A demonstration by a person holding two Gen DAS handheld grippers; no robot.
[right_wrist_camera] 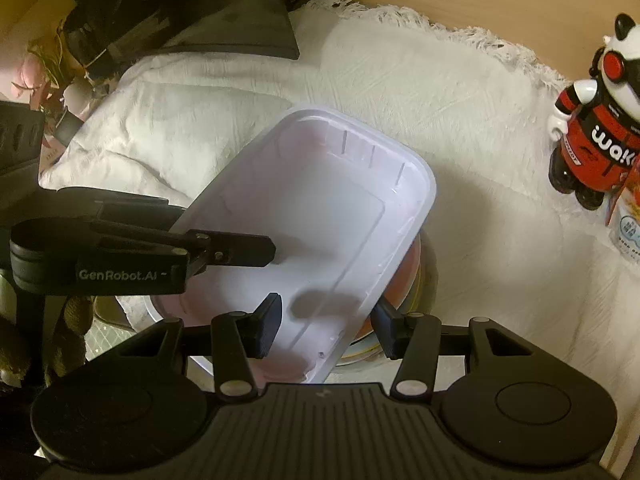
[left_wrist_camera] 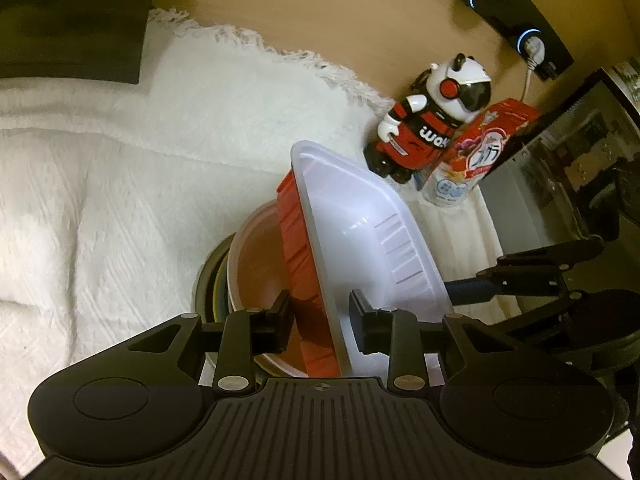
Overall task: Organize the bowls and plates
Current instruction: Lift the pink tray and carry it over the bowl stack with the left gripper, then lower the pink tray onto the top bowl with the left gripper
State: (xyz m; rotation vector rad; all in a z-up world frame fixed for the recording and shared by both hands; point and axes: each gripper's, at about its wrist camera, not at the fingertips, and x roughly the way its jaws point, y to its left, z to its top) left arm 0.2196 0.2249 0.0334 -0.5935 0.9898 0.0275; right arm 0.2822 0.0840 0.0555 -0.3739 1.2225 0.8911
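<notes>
A rectangular tray, red outside and white inside (left_wrist_camera: 360, 224), rests tilted on a stack of round bowls and plates (left_wrist_camera: 256, 264) on a white cloth. My left gripper (left_wrist_camera: 319, 316) is open, its fingers on either side of the tray's near wall without pressing it. In the right wrist view the tray (right_wrist_camera: 320, 208) lies across the stack (right_wrist_camera: 416, 280). My right gripper (right_wrist_camera: 326, 328) is open, its fingers straddling the tray's near corner. The left gripper (right_wrist_camera: 264, 250) reaches over the tray's left rim there.
A white fringed cloth (left_wrist_camera: 120, 184) covers the wooden table (left_wrist_camera: 320, 8). A panda robot toy (left_wrist_camera: 432, 116) and a red snack packet (left_wrist_camera: 480, 152) stand behind the stack on the right. A dark box (right_wrist_camera: 224, 28) sits at the cloth's far left.
</notes>
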